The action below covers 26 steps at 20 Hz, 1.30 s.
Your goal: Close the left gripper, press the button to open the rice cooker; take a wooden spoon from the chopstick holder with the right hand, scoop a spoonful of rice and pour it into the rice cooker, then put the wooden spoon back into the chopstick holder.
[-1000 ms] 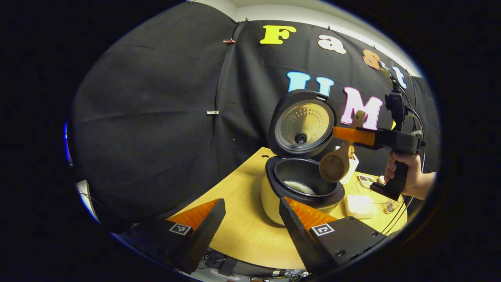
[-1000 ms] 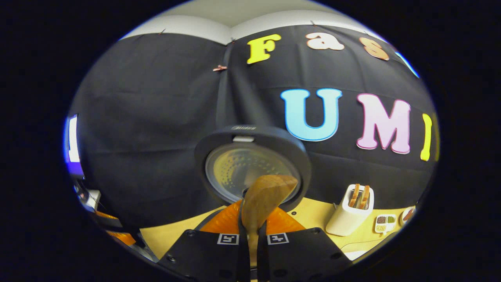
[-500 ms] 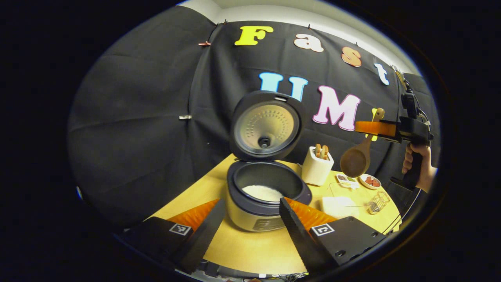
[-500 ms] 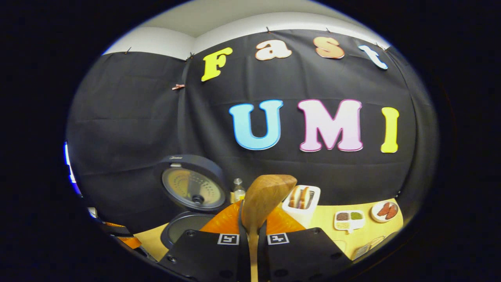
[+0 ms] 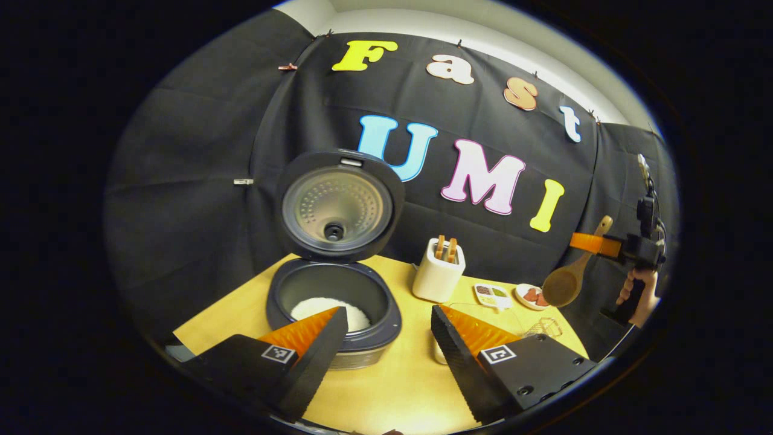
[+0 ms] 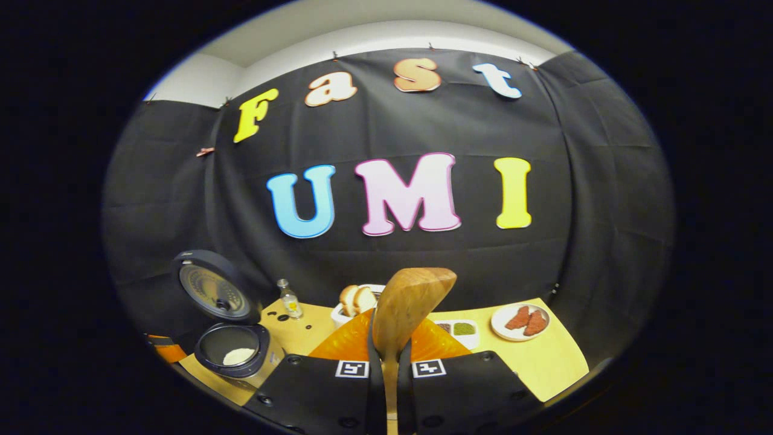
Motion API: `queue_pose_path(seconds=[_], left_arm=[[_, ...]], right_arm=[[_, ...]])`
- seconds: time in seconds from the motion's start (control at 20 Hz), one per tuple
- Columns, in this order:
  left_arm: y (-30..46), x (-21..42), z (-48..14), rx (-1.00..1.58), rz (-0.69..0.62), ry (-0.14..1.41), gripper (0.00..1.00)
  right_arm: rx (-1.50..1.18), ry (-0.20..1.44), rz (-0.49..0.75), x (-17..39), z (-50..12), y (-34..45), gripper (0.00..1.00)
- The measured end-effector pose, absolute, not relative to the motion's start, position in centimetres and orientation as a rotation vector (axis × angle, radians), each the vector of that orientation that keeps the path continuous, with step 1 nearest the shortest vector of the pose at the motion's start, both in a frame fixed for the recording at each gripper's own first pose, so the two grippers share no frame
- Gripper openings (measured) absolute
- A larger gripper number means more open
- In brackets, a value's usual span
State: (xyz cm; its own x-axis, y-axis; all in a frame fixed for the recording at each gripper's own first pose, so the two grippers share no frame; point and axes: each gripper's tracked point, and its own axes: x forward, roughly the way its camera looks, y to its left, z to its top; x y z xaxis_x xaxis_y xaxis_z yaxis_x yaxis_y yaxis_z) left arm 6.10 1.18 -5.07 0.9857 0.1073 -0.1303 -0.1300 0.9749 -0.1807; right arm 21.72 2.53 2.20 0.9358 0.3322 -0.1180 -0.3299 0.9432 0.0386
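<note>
The rice cooker (image 5: 336, 314) stands open on the wooden table (image 5: 386, 386), lid (image 5: 338, 206) upright, white rice (image 5: 319, 307) in its pot. My left gripper (image 5: 386, 341) hangs open just in front of it, nothing between its fingers. At the far right, above the table's right end, my right gripper (image 5: 595, 243) is shut on the handle of the wooden spoon (image 5: 564, 284), whose bowl hangs down and looks empty. In the right gripper view the spoon (image 6: 410, 302) stands up between the shut fingers of that gripper (image 6: 386, 356), and the cooker (image 6: 232, 356) lies low to the left.
A white toaster (image 5: 438, 277) with bread stands right of the cooker. Beyond it are a compartment dish (image 5: 490, 293), a plate (image 5: 530, 296) of red food and a small wire holder (image 5: 545, 327). A small bottle (image 6: 290, 300) stands behind the cooker. A hand (image 5: 634, 296) holds the right gripper.
The right gripper has carried the spoon from over the cooker's rim out to the right, away from the cooker. The left gripper view has swung right and stays open.
</note>
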Motion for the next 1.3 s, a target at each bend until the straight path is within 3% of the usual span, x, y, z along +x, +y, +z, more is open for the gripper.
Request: queue_pose_path(seconds=[0.3,0.7,0.75,0.8,0.95,1.3], left_arm=[[-1.5,6.3,-3.3,-0.197,0.185,0.081,0.95],[-2.1,4.5,-4.6,-0.176,0.334,0.128,0.96],[-1.9,4.2,-4.8,-0.202,0.365,0.132,0.95],[-1.5,3.9,-4.7,-0.228,0.399,0.123,0.95],[-0.8,2.9,-4.1,-0.246,0.474,0.099,0.96],[-1.3,2.2,-2.9,-0.155,0.521,0.109,0.95]], right_arm=[[0.104,0.187,0.191,25.7,0.0,-7.1,0.11],[0.228,0.317,0.051,30.4,-7.4,-15.0,0.11],[0.227,0.339,0.042,30.5,-8.7,-15.6,0.16],[0.235,0.360,0.036,30.5,-9.8,-15.9,0.12],[0.284,0.401,0.021,31.0,-12.5,-16.6,0.11],[0.281,0.489,0.015,32.2,-18.4,-15.8,0.13]])
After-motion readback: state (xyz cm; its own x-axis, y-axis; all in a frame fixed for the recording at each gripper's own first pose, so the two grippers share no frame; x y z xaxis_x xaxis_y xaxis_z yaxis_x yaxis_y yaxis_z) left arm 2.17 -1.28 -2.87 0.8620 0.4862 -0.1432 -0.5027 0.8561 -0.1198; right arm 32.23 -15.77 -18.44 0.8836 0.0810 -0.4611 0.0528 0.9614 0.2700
